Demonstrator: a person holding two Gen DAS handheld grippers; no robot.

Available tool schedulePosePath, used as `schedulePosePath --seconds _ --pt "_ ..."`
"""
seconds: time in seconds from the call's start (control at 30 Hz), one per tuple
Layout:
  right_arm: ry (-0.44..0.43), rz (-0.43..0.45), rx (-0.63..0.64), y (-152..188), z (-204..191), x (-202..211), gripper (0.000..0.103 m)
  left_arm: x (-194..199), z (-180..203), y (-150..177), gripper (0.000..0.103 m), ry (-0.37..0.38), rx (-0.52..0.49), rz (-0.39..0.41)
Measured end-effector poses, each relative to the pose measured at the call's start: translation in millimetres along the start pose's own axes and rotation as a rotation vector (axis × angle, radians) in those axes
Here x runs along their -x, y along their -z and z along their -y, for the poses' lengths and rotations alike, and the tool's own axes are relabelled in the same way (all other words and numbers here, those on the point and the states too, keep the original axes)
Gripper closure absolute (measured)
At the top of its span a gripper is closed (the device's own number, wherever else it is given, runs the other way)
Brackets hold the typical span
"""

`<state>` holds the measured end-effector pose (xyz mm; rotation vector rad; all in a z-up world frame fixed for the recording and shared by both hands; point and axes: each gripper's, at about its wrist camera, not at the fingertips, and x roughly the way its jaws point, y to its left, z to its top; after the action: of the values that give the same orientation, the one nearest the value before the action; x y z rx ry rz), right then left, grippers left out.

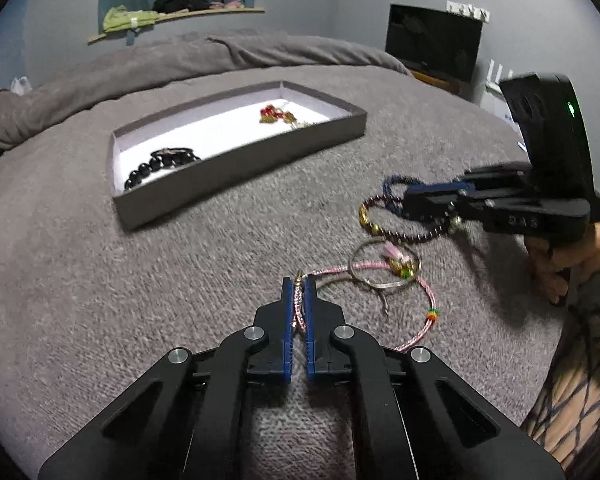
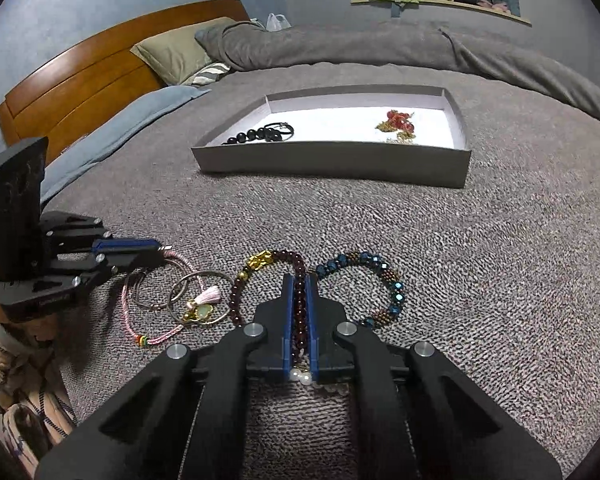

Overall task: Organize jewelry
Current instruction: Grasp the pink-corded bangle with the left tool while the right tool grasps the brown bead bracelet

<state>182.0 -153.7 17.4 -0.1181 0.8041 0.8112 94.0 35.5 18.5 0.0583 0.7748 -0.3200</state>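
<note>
My left gripper is shut on a pink braided cord bracelet that lies on the grey blanket; it also shows in the right wrist view. My right gripper is shut on a dark red bead bracelet with gold charms, also seen in the left wrist view. A blue bead bracelet lies just right of it. A thin metal bangle with a pink tassel charm lies between the two grippers. The grey tray ahead holds a black bead bracelet and a red and gold piece.
The bed's grey blanket covers the whole work surface. A folded grey duvet and pillows lie behind the tray, next to a wooden headboard. A dark screen stands at the far right wall.
</note>
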Motion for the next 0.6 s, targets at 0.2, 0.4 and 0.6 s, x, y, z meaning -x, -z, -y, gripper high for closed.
schedulePosePath --seconds 0.2,0.4,0.6 --pt "0.021 0.066 -0.027 -8 7 11 0.097 9 -15 -12 0.097 -0.016 0.052 0.054" --pt "0.033 0.105 -0.055 -18 17 17 0.097 11 -25 -17 0.097 -0.034 0.086 0.071" --pt "0.038 0.093 -0.051 -20 18 13 0.097 14 -37 -19 0.097 -0.049 0.116 0.081"
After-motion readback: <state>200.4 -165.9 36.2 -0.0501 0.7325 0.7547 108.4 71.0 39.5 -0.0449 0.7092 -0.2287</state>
